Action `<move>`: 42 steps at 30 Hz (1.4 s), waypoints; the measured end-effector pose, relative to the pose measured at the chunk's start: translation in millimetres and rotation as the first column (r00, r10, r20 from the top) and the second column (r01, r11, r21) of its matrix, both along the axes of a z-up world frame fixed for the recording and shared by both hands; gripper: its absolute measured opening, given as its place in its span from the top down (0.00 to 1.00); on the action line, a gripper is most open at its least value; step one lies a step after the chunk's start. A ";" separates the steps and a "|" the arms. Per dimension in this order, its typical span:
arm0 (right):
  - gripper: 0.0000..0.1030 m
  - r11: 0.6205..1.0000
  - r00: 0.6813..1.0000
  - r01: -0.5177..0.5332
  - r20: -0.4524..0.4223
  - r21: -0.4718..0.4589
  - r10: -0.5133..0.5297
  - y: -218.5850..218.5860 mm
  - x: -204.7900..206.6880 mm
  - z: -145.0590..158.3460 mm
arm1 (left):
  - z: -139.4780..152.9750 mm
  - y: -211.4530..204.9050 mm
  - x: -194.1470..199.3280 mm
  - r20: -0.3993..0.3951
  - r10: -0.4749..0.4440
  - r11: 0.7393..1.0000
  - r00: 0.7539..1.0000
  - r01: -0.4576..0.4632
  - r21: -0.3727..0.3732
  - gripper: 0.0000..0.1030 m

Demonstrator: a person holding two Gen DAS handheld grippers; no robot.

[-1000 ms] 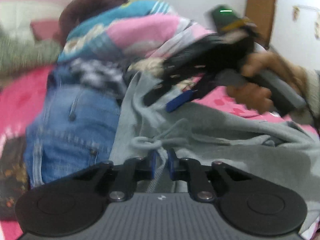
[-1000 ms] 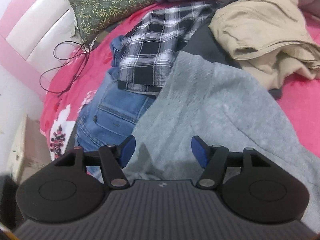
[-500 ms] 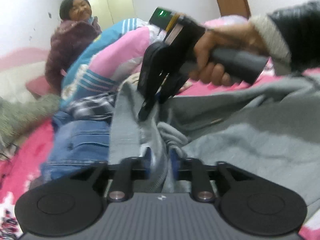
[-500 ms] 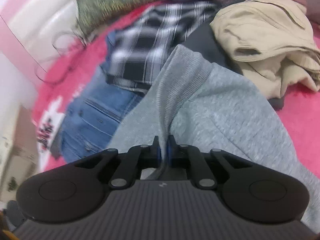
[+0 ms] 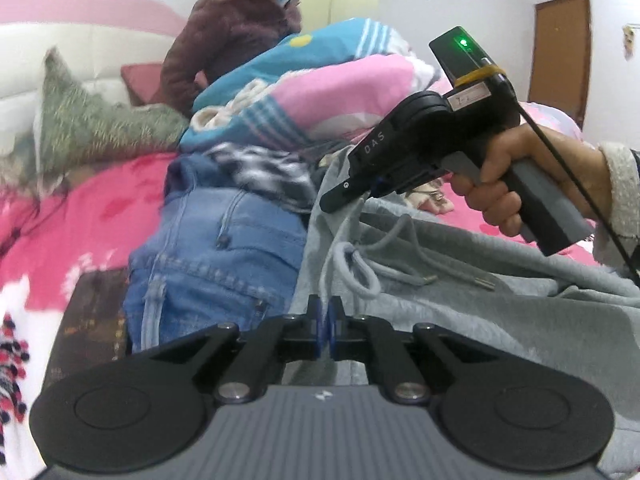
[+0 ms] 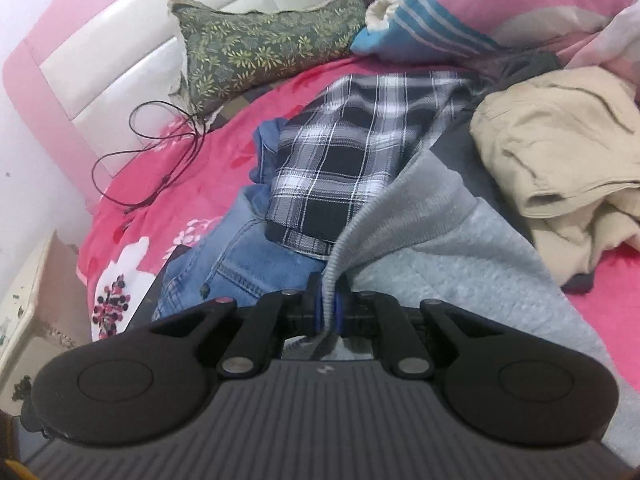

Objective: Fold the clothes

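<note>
A grey drawstring garment (image 5: 460, 320) lies across the pink bed, its ribbed band (image 6: 404, 196) pulled up into a ridge. My left gripper (image 5: 325, 320) is closing its last bit, and the pads pinch the garment's edge beside the drawstring loops (image 5: 356, 268). In its own view my right gripper (image 6: 328, 308) is shut on the ribbed band. From the left wrist the right gripper (image 5: 372, 192) shows in a person's hand (image 5: 516, 184), holding the same edge further along.
Blue jeans (image 6: 248, 264) and a plaid shirt (image 6: 340, 168) lie left of the grey garment, a beige garment (image 6: 560, 152) to its right. Behind are a folded striped blanket (image 5: 320, 92), a green pillow (image 6: 260, 48), a black cable (image 6: 160, 160) and a seated person (image 5: 232, 48).
My right gripper went from open to shut on the grey band and lifted it into a ridge. My left jaws opened a little on the fabric, then shut again.
</note>
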State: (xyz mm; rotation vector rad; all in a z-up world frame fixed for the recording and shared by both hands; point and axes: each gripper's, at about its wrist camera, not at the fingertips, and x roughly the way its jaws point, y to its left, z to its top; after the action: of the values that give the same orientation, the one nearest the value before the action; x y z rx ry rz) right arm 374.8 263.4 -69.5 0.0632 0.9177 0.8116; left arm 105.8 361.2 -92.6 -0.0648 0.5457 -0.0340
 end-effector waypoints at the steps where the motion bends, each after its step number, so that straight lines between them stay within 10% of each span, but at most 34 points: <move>1: 0.96 1.000 1.000 -0.006 0.002 -0.020 0.006 6.6 0.5 -6.0 | -4.2 2.4 1.5 -0.018 0.012 1.000 1.000 -0.012 -0.005 0.96; 8: 0.72 0.997 0.995 -0.077 -0.064 -0.021 0.076 16.4 12.6 -25.8 | -22.4 8.0 9.5 -0.083 0.061 0.997 0.995 -0.057 0.050 0.89; 10: 0.39 0.993 0.988 -0.117 -0.100 0.013 0.118 -1.1 15.3 -12.7 | -22.4 8.8 9.3 -0.090 0.073 0.996 0.993 -0.068 0.055 0.88; 19: 0.24 0.966 0.988 0.138 -0.101 0.219 -0.119 -187.1 -7.6 59.0 | -12.6 30.0 -16.7 -0.079 0.202 0.978 0.976 -0.206 -0.038 0.77; 23: 0.23 0.952 0.966 0.258 -0.020 0.165 -0.259 -279.8 -56.5 62.6 | -4.2 45.7 -32.4 -0.084 0.280 0.951 0.956 -0.288 -0.113 0.78; 29: 0.24 0.856 0.863 0.493 0.032 0.157 -0.504 -417.9 -144.7 55.9 | 20.7 29.2 -66.5 -0.091 0.291 0.938 0.952 -0.303 -0.167 0.51; 42: 0.23 0.595 0.650 0.731 -0.078 0.335 -0.756 -588.1 -340.7 13.1 | 23.8 -66.3 -108.5 -0.195 0.137 0.927 0.971 -0.195 -0.320 0.46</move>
State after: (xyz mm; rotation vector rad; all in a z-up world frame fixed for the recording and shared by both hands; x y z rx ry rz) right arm 34.0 -324.6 -56.4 0.6867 0.5738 0.1527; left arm -2.7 294.9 -68.8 -0.4538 0.6993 0.0453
